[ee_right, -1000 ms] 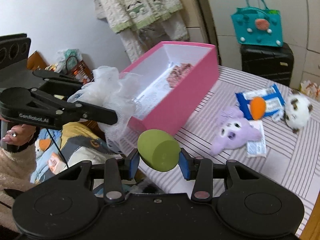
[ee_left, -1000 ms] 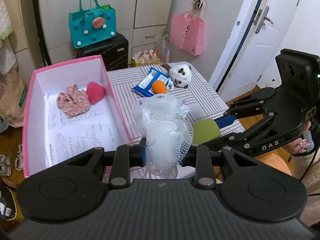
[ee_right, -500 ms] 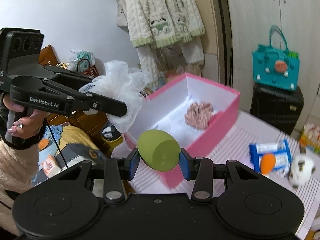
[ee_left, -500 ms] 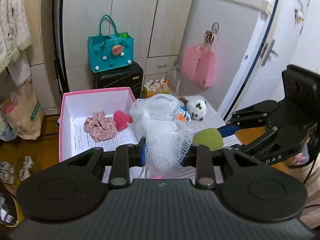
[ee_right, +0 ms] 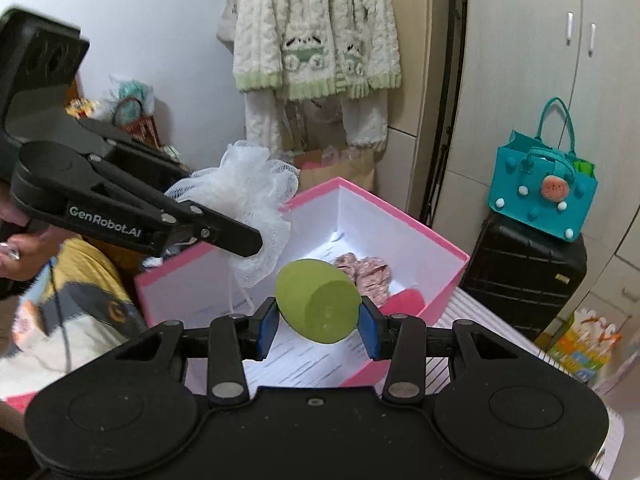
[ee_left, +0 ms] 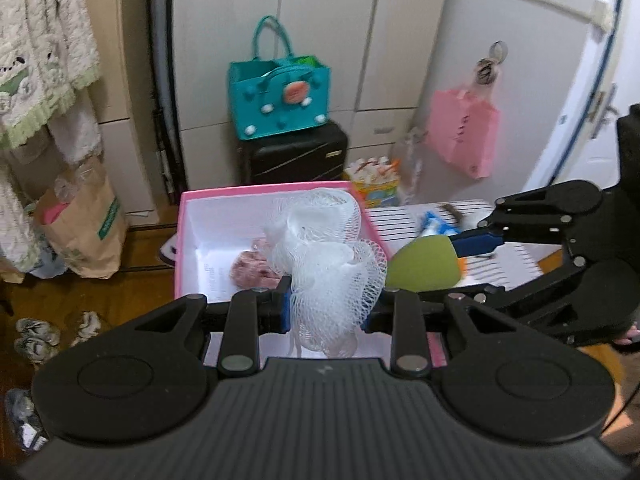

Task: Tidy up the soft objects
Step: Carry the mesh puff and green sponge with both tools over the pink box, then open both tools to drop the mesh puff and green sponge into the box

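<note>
My left gripper [ee_left: 325, 311] is shut on a white mesh bath puff [ee_left: 326, 256], which hangs over the near end of the pink box [ee_left: 181, 240]. The right gripper [ee_right: 318, 330] is shut on a green egg-shaped sponge [ee_right: 318, 306], also above the pink box [ee_right: 404, 220]. Inside the box lie a pink floral scrunchie [ee_right: 366, 270] and a red soft piece [ee_right: 408, 300] on white printed paper. In the left wrist view the green sponge [ee_left: 424, 266] sits just right of the puff, held by the right gripper [ee_left: 452, 248]. From the right wrist, the puff [ee_right: 244, 196] and left gripper [ee_right: 240, 240] show at the left.
The box stands on a striped table [ee_left: 404, 216] with a blue packet [ee_left: 432, 220]. Behind stand a black suitcase [ee_left: 294, 156] with a teal bag [ee_left: 280, 96], a pink bag [ee_left: 464, 136] on the wall, a brown paper bag [ee_left: 84, 224] and hanging knitwear [ee_right: 316, 48].
Both grippers have swung left over the pink box, still holding the puff and the sponge. The plush toys and most of the table have slid out of view.
</note>
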A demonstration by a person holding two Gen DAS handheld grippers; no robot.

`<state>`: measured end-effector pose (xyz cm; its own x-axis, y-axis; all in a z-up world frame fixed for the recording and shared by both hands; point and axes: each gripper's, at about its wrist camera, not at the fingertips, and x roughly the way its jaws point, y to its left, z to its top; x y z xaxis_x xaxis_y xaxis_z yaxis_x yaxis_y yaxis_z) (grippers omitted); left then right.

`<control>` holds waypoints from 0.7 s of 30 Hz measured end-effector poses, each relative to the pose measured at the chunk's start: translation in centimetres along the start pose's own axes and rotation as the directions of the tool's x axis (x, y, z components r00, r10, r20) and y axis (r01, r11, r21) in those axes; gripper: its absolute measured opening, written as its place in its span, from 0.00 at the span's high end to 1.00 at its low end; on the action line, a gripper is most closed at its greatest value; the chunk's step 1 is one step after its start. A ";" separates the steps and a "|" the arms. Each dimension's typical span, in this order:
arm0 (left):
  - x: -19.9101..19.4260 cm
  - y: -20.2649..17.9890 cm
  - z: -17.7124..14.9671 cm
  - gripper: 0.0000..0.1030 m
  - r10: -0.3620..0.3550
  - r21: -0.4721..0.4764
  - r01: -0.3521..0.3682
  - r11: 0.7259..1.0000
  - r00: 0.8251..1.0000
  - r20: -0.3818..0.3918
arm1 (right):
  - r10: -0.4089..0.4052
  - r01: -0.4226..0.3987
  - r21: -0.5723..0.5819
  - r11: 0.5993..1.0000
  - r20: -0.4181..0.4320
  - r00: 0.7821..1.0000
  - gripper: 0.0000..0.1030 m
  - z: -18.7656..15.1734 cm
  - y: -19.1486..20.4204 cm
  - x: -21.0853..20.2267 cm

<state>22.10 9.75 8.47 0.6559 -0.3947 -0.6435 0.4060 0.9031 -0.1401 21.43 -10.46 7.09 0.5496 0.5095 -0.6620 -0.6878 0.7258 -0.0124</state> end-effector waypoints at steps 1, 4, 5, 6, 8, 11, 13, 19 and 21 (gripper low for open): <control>0.7 0.4 0.1 0.73 0.015 0.000 -0.015 1.000 1.000 -0.006 | -0.007 0.006 -0.015 1.000 -0.014 1.000 0.53 0.1 -0.1 0.9; 3.1 1.5 0.6 0.73 0.060 0.002 -0.060 0.998 0.998 -0.034 | -0.023 0.019 -0.059 0.998 -0.063 0.998 0.53 0.5 -0.3 3.7; 4.1 1.9 0.8 0.73 0.071 -0.002 -0.071 0.997 0.996 -0.052 | -0.026 0.020 -0.071 0.997 -0.085 0.996 0.53 0.5 -0.3 4.7; 4.9 2.2 1.0 0.73 0.072 -0.006 -0.073 0.997 0.995 -0.068 | -0.032 0.023 -0.085 0.996 -0.104 0.994 0.53 0.6 -0.3 5.5; 6.6 2.9 1.4 0.73 0.073 -0.007 -0.074 0.997 0.991 -0.111 | -0.046 0.029 -0.120 0.992 -0.136 0.990 0.53 0.5 -0.3 6.9; 8.6 3.4 2.0 0.72 0.087 0.013 -0.086 0.996 0.984 -0.153 | -0.056 0.024 -0.170 0.985 -0.185 0.981 0.53 0.6 -0.5 8.8; 10.0 3.7 2.3 0.72 0.111 0.037 -0.106 0.994 0.978 -0.176 | -0.051 0.010 -0.186 0.983 -0.213 0.976 0.53 0.7 -0.5 9.8; 13.0 4.4 2.8 0.70 0.201 0.107 -0.181 0.978 0.953 -0.225 | -0.062 -0.021 -0.268 0.963 -0.299 0.952 0.53 1.0 -0.3 12.3; 13.7 4.3 2.8 0.70 0.236 0.146 -0.207 0.967 0.945 -0.225 | -0.102 0.002 -0.318 0.948 -0.300 0.949 0.53 1.1 0.0 12.6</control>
<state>34.62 7.76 1.16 0.5730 -0.1220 -0.8104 0.3498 0.9307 0.1073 28.84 -3.51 -0.46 0.4497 0.2707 -0.8512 -0.8020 0.5418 -0.2514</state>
